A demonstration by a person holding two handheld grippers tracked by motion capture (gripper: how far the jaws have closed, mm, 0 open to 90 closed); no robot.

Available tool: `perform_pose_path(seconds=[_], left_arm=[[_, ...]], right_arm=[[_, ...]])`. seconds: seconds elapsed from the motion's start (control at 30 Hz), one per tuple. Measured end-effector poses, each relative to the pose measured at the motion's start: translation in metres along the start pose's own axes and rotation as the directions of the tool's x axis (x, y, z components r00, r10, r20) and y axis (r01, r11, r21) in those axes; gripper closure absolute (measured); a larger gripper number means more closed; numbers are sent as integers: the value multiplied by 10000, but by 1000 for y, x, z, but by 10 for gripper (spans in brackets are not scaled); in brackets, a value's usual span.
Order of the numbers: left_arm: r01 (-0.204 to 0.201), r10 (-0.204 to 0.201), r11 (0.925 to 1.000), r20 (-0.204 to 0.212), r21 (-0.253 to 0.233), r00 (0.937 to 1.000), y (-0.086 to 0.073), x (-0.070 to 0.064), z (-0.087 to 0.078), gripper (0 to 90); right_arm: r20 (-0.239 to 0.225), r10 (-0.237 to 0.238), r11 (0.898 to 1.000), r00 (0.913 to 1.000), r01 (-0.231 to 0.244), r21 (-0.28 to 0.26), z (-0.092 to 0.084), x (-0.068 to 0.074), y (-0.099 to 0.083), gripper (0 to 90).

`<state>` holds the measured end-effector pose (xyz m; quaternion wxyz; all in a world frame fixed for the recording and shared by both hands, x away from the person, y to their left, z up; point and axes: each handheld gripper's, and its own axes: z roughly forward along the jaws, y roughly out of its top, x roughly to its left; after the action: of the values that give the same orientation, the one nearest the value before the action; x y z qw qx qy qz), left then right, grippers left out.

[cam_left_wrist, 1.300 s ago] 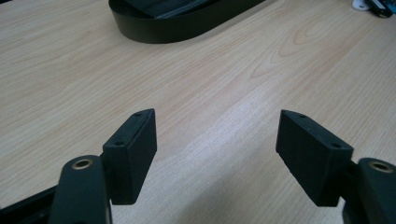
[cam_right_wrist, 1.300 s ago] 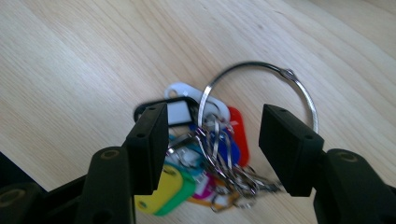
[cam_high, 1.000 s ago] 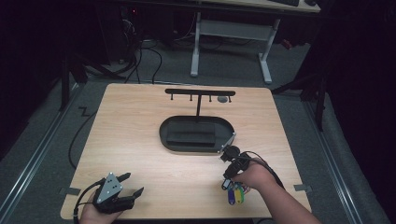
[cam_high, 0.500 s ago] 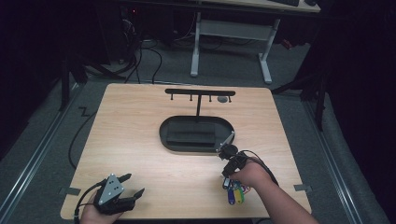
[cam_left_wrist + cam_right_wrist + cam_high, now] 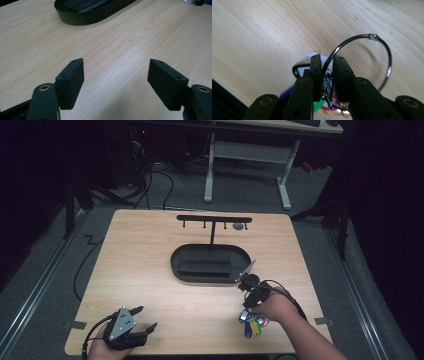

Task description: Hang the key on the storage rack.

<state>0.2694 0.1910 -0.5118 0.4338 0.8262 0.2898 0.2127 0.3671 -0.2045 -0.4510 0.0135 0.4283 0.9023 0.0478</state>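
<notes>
Right gripper view: my right gripper (image 5: 327, 75) has just closed on a thin metal ring (image 5: 382, 47) carrying coloured key tags (image 5: 252, 325). Ring stands upright off the table (image 5: 150, 270). Left gripper (image 5: 116, 82) open, nothing between the jaws.

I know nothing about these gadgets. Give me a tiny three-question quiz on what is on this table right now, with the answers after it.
1. True or false: the right gripper has its jaws closed on the thin silver metal key ring.
2. Which thing sits in the middle of the light wooden table?
A. a red bowl
B. a black oval tray
C. a glass jar
3. Fill in: the left gripper has its jaws ____, with bare wood between them.

Key
1. True. The ring runs between the two pads, and coloured plastic key tags hang from it.
2. B. A black T-shaped hook rack stands behind the tray.
3. Open.
</notes>
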Motion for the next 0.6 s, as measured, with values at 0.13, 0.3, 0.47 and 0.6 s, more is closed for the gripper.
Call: perform_pose_path(seconds=[0.13, 0.3, 0.47, 0.6], left_arm=[[34, -34, 10000, -11, 67, 10000, 0, -1, 0, 301], [-46, 46, 9999, -28, 91, 10000, -1, 0, 1, 303], [-162, 161, 9998, 74, 139, 9998, -1, -2, 1, 304], [-270, 269, 9996, 106, 60, 9996, 1, -3, 1, 304]], right_arm=[[167, -331, 9993, 9993, 333, -141, -14, -2, -5, 791], [365, -361, 9989, 9987, 372, -294, -26, -7, -10, 791], [486, -537, 9981, 9974, 550, -268, -32, -8, -16, 789], [554, -359, 9987, 9978, 379, -343, -36, -5, -17, 786]])
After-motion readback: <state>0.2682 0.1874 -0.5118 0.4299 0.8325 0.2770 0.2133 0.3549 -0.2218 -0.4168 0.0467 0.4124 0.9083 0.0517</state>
